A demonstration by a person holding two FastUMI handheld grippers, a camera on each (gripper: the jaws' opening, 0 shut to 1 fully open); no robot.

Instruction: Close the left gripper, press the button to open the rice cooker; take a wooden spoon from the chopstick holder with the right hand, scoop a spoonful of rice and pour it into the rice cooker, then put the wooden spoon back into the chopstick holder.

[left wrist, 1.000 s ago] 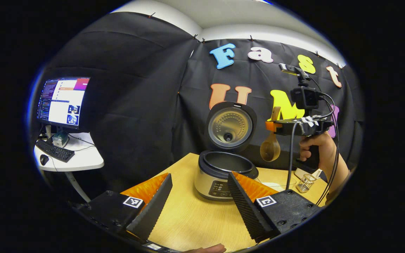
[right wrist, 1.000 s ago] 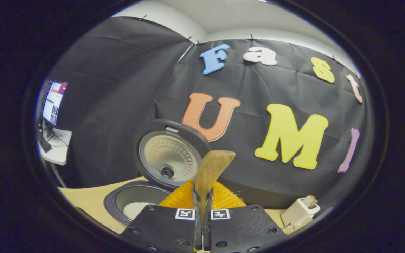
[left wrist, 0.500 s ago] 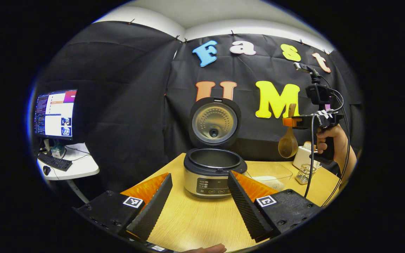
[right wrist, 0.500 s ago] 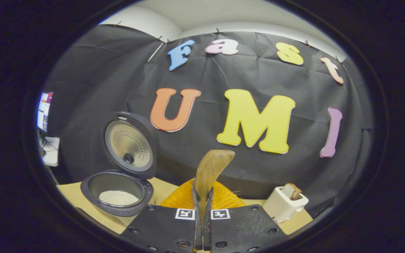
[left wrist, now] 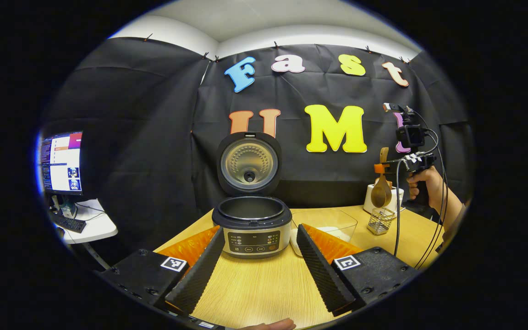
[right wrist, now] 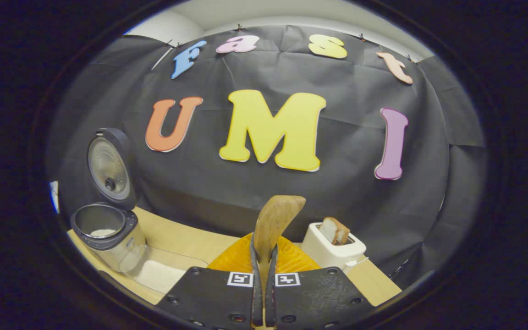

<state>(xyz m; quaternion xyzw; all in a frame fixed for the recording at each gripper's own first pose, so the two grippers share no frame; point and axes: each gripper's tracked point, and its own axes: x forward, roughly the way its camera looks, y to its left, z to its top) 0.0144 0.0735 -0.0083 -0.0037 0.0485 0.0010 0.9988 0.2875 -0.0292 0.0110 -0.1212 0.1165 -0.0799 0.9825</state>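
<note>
R tool (right wrist: 264, 293) grips wooden spoon (right wrist: 273, 224), prob above chopstick holder (left wrist: 380, 221).

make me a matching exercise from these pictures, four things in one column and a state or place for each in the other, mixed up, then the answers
Things:
1. rice cooker
2. wooden spoon
3. toaster
4. left gripper

States or places:
A. open, low over the table
B. lid up, some rice in the pot
C. a slice of bread sticking out of the top
D. held upright in the right gripper, bowl down, above the chopstick holder

Pairs: 1-B, 2-D, 3-C, 4-A
</note>
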